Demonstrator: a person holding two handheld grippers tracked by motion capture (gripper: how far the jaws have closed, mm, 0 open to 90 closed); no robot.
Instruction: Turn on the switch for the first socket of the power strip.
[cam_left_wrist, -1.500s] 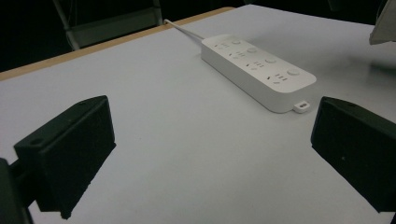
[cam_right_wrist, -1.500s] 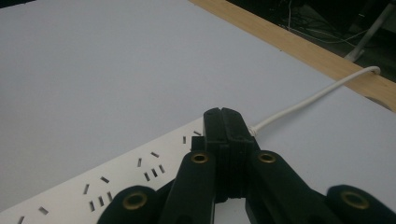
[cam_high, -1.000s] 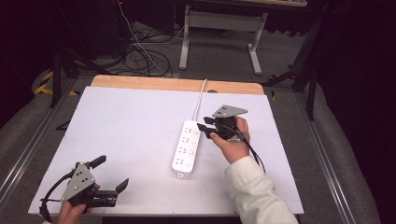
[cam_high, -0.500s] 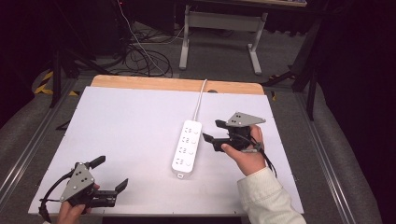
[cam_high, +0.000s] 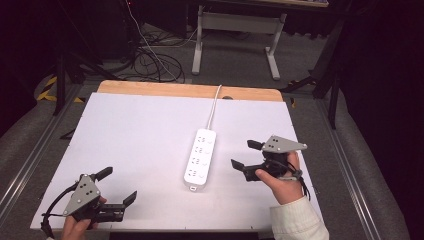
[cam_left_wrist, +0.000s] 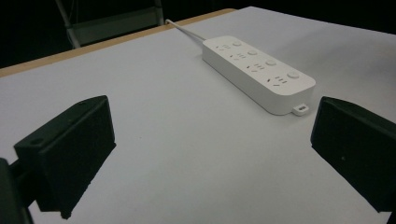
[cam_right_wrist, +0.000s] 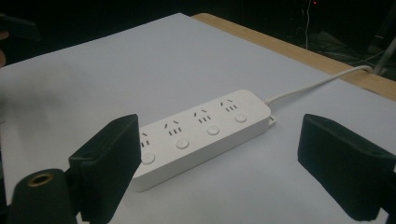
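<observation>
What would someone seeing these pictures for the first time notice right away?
First, the long white plastic power strip with four sockets, lying flat near the middle of the pale grey table top, its white cable running to the far wooden edge. Next, the right gripper, open, held just to the strip's right and apart from it. The left gripper, also open, sits at the near left corner, well away.

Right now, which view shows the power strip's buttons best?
The right gripper view: the power strip lies close, with all four round buttons and sockets plain. The left gripper view shows it farther off, at a slant. The high view shows it whole but small.
</observation>
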